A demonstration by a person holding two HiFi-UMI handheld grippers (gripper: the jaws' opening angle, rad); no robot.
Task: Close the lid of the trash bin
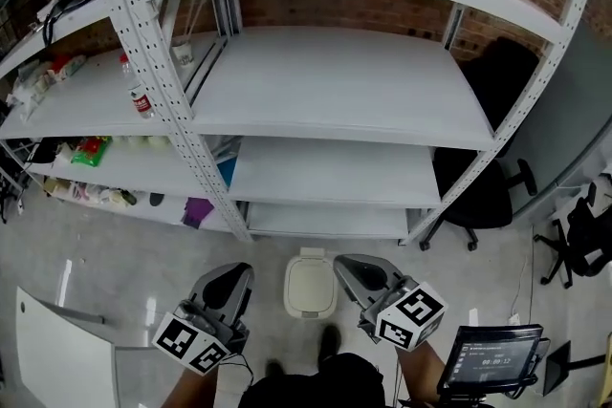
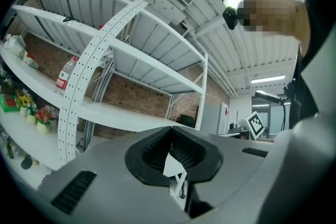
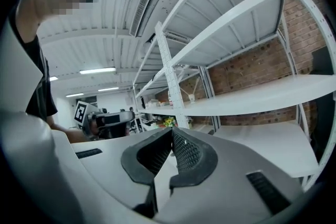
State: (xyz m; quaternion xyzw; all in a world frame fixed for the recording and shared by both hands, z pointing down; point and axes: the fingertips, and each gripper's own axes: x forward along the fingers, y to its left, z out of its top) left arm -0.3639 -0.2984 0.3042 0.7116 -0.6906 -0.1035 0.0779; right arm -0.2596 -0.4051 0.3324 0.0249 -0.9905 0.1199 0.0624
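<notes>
In the head view, the small white trash bin stands on the grey floor in front of the rack, with its lid lying flat on top. My left gripper hangs just left of the bin, and my right gripper just right of it; neither touches it. Both point level toward the shelves. The left gripper has its jaws together with nothing held. The right gripper is shut too, with nothing in it. The bin does not show in either gripper view.
A white metal shelving rack fills the space ahead, with a bottle and small goods on its left bays. A black office chair stands at the right. A screen on a stand is near my right arm, and a white panel lies at lower left.
</notes>
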